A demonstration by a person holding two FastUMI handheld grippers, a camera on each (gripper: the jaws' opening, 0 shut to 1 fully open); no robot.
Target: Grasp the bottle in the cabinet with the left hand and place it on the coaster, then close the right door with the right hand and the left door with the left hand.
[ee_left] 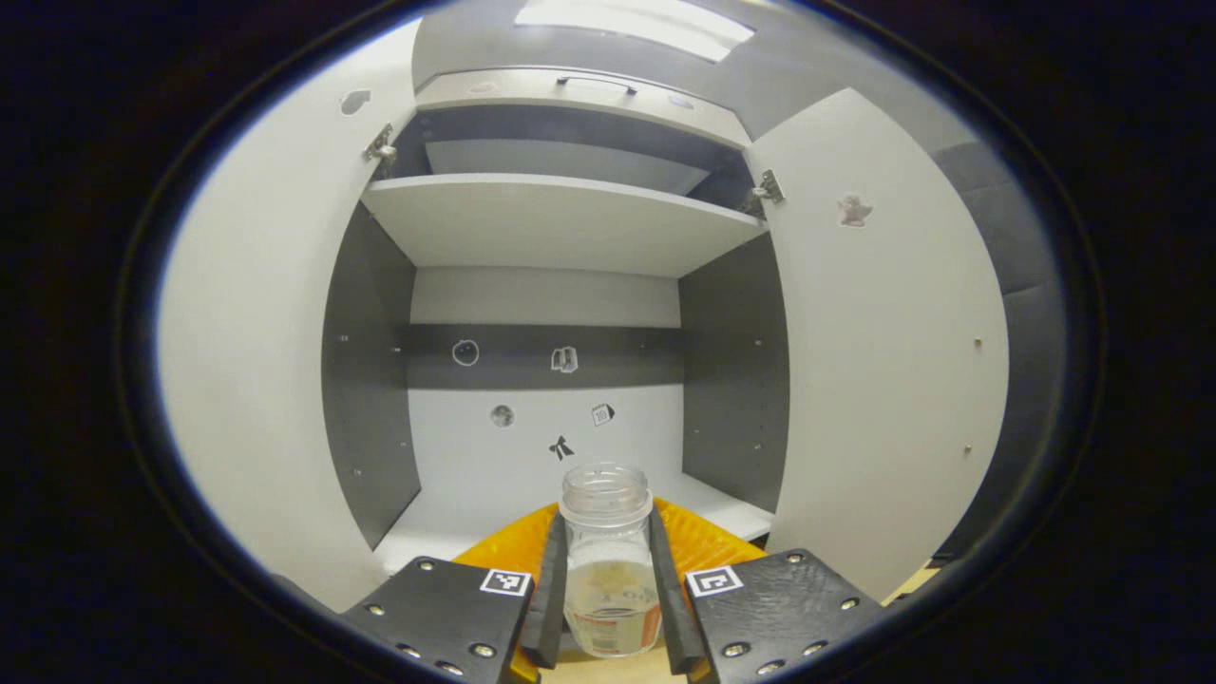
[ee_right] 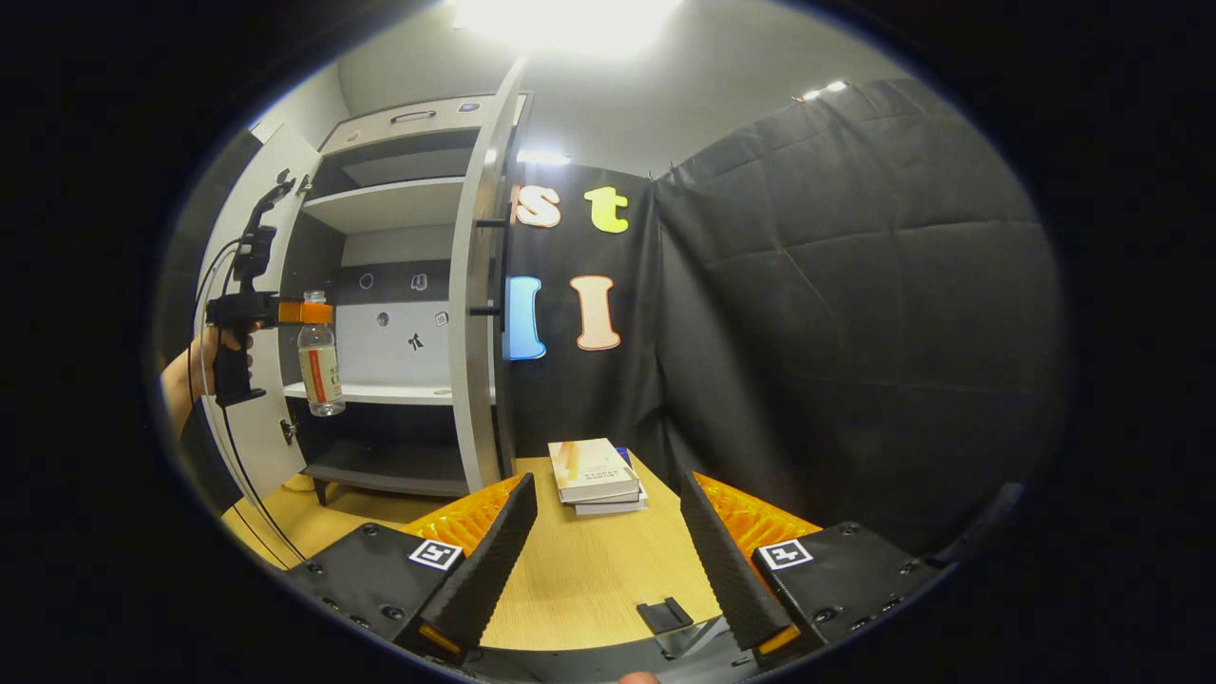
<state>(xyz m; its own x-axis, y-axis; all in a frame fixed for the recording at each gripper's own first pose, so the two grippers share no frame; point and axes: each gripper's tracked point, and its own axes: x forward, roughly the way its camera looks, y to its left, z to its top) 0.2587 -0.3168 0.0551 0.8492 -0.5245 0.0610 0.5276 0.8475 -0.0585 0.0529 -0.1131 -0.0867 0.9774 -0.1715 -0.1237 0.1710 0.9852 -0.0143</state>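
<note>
Two grippers: left gripper [ee_left: 608, 579] clamps clear round bottle [ee_left: 608, 560]; right gripper [ee_right: 608, 551] gapes wide, empty.

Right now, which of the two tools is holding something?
The left tool, shut on the clear bottle before the open cabinet; the right tool is open above the table.

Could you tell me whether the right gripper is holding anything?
No, the right gripper is open above the table, with nothing between its fingers.

Left gripper clamped, right gripper wide.
Left gripper [ee_left: 608, 589] pinches the bottle [ee_left: 609, 560] upright; right gripper [ee_right: 608, 560] hangs level, fingers spread.
</note>
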